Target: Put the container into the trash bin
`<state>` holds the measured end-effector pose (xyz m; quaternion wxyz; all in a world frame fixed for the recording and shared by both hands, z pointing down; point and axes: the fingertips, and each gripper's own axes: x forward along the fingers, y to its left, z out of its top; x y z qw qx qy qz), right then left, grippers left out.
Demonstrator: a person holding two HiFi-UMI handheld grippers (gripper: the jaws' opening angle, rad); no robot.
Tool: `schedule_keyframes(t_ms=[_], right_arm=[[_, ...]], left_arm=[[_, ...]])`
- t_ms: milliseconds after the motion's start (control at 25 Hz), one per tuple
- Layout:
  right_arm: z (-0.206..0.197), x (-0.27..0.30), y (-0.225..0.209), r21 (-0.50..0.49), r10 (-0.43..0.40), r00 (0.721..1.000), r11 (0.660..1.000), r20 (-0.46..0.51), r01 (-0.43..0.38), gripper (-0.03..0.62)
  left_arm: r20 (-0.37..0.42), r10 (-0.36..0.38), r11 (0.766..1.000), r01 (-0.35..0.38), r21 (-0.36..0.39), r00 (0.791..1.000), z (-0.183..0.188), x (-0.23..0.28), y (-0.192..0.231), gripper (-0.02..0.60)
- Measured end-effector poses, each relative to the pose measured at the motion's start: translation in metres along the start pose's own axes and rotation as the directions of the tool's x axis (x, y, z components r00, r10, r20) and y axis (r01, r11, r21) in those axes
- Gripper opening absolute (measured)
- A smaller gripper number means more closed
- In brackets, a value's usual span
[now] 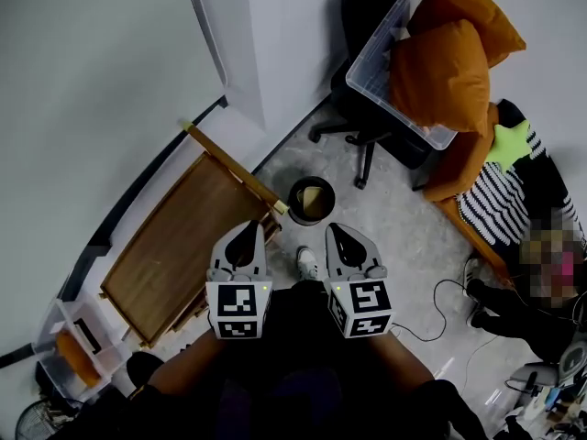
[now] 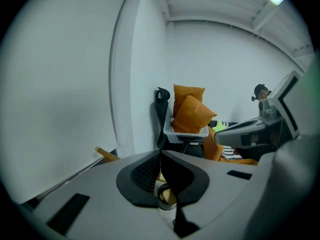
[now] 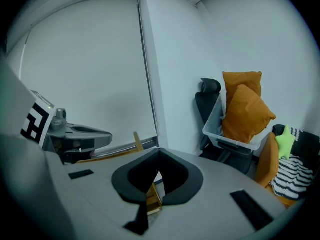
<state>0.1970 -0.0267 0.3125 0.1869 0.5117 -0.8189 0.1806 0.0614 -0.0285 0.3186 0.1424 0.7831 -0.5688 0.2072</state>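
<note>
left of the round dark trash bin (image 1: 293, 198) stands a brown wooden table with a pale frame (image 1: 174, 246), one corner just beside the bin, and on the bin's near side the left gripper (image 1: 248, 227) has its jaws pressed together on nothing. a tan thing (image 1: 315, 202) lies inside the bin; i cannot tell whether it is the container. right of that, also near the bin, the right gripper (image 1: 333, 229) is likewise closed and empty, and beyond the bin a black office chair (image 1: 367, 131) carries a clear plastic tub (image 1: 381, 62) holding orange cushions (image 1: 440, 71).
</note>
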Motion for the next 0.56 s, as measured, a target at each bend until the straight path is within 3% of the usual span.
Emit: schedule_keyframes(t_ms=[560], right_arm=[[-0.0016,0.0077,0.0012,-0.005,-0.013,1.000,1.000,-0.018,0.012,0.014]], left_arm=[[-0.002,-0.017,1.000,0.017,-0.007,1.000,-0.0015,0.0062,0.0033,0.012]])
